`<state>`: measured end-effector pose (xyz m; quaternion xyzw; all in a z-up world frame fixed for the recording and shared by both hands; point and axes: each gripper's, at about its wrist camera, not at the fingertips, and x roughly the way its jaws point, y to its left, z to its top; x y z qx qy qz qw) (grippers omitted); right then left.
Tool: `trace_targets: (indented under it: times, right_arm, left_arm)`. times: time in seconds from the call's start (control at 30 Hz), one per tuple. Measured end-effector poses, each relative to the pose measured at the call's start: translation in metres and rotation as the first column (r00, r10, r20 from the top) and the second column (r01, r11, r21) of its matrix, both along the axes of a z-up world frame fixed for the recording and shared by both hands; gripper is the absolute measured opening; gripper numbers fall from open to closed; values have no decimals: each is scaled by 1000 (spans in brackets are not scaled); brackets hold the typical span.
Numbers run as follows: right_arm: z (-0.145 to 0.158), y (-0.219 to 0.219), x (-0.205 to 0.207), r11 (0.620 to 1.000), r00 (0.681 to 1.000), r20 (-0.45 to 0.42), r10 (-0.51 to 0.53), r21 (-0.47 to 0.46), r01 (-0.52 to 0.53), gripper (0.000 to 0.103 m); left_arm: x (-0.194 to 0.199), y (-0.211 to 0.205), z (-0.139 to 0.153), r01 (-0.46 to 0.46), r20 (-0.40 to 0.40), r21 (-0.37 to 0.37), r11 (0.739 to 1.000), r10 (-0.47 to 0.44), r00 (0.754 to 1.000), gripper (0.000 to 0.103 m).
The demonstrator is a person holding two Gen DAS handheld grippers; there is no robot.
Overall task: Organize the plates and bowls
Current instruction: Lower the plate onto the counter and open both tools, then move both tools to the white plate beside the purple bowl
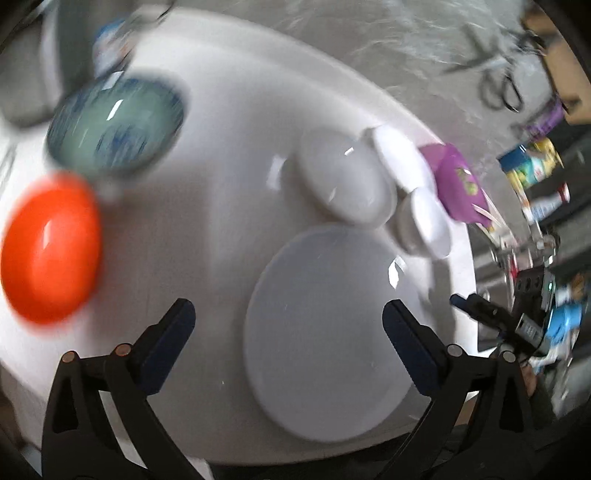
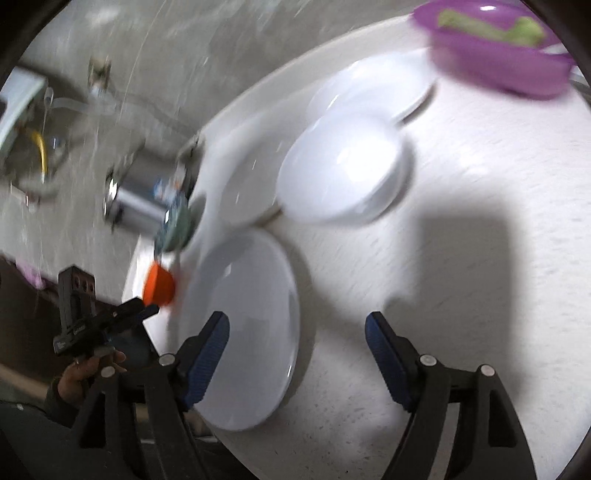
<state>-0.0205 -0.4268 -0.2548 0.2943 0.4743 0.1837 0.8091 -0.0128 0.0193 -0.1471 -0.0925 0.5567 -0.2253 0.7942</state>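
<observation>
Presently, seven pieces of crockery are counted on the round white table (image 1: pixel 229 122), entered left to right as the left wrist view shows them.

1. Orange bowl (image 1: pixel 51 247), alone near the left rim.
2. Blue-green patterned bowl (image 1: pixel 114 125), just beyond it, apart.
3. Large white plate (image 1: pixel 325 332), flat at the near edge, nothing stacked on it.
4. White bowl (image 1: pixel 347 177), just behind the plate.
5. Two smaller white dishes (image 1: pixel 399 158) (image 1: pixel 428 225), overlapping toward the right rim; whether they are nested cannot be told through the blur.
6. Purple bowl (image 1: pixel 458 184) with a green print, at the far right edge.

Progress: the whites are judged loosely gathered on the right; the coloured bowls remain scattered, so most sorting and stacking is judged outstanding.

Left gripper (image 1: pixel 288 325): fingers spread wide, nothing pinched, poised above the large white plate. Right gripper (image 2: pixel 297 350): fingers likewise spread and empty, the plate's edge lying below its left finger.

Surroundings: a grey speckled floor (image 1: pixel 369 33) with cables, packets and other clutter is noted beyond the table.
</observation>
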Motion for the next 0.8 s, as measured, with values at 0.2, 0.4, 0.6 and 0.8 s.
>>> trace_targets:
  times: [0.2,0.4,0.6,0.8]
  right_arm:
    - [43,-42,12,975,974,82,-211,86,204,88]
    - [65,-59,27,942,938,127,-323,139,306,90]
    - [52,-88,47,894,903,110,-415,232,383,95]
    - [12,-117,80,849,893,-17,-450,302,434,93]
  left_arm:
    - [54,-31,50,120,151,0,993,-118,981,103]
    - [139,-57,66,204,139,7,979,-203,969,103]
    - [228,-106,64,265,81,33,964,-267,960,103]
    - [278,-167,23,351,-46,55,935,-349,936,103]
